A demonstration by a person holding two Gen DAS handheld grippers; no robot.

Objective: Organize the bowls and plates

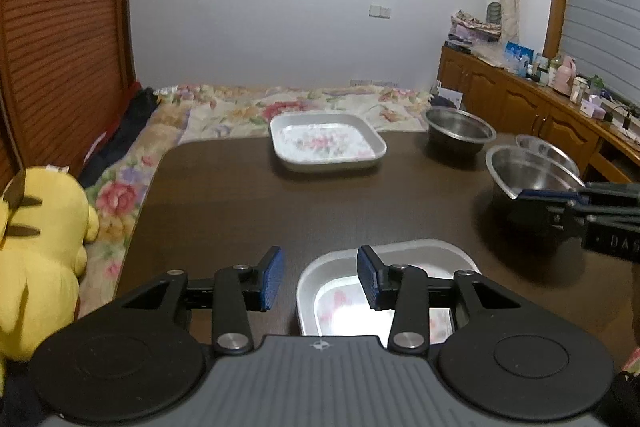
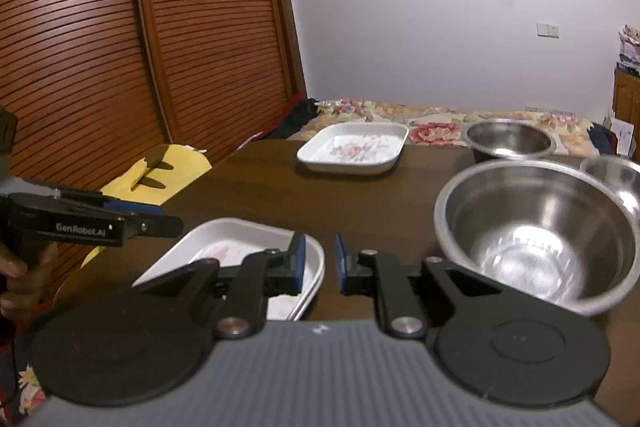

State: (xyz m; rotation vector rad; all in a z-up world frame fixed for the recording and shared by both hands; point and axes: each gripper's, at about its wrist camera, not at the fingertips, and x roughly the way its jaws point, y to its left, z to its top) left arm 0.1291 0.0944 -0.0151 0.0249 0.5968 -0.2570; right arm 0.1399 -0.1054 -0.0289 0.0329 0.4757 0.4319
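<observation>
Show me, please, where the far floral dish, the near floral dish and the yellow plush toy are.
far floral dish [image 1: 326, 143]: left wrist view, on its patterned floor.
near floral dish [image 2: 224, 247]: right wrist view, on its inner floor.
yellow plush toy [image 1: 44, 251]: left wrist view, on its body.

My left gripper [image 1: 320, 277]: black linkage arms, blue ribbed pads [image 1: 272, 279], silver pivot screws, grey ridged body with a small star logo. Right gripper [image 2: 320, 263]: same build, black round side discs. Seen side-on, the left carries white "GenRobot.AI" lettering.
</observation>
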